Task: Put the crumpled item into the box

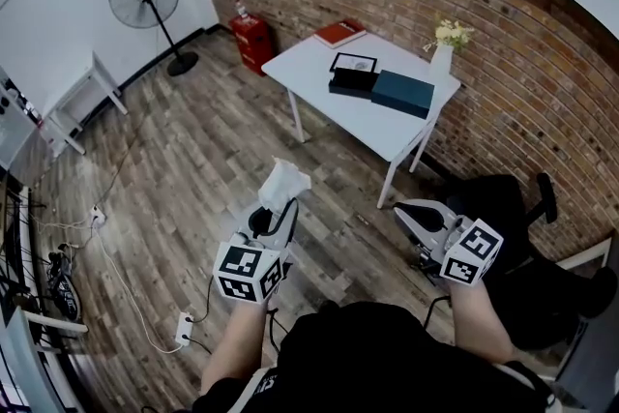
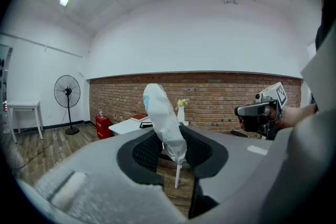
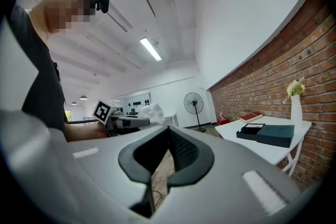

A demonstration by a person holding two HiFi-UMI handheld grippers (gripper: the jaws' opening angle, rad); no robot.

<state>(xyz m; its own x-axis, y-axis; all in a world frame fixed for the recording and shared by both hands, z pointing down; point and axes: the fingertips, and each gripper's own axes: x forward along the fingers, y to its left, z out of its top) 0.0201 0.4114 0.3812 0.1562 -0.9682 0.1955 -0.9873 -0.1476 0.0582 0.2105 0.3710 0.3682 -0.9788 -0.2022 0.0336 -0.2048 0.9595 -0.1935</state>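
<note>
A white crumpled item (image 1: 283,181) sticks up from my left gripper (image 1: 280,210), which is shut on its lower end. In the left gripper view the item (image 2: 163,123) rises between the dark pads (image 2: 146,152) of that gripper (image 2: 172,145). An open black box (image 1: 353,75) with a dark teal lid (image 1: 402,93) beside it lies on the white table (image 1: 319,97), far ahead of both grippers. My right gripper (image 1: 408,209) is held at the right, its jaws closed on nothing (image 3: 168,131). From the right gripper view the box (image 3: 251,131) is ahead at the right.
A red book (image 1: 338,33) and a white vase with flowers (image 1: 442,53) share the table. A standing fan (image 1: 147,0) and a red container (image 1: 253,39) are by the far wall. A black chair (image 1: 527,237) is at my right. Cables and a power strip (image 1: 184,328) lie on the wood floor.
</note>
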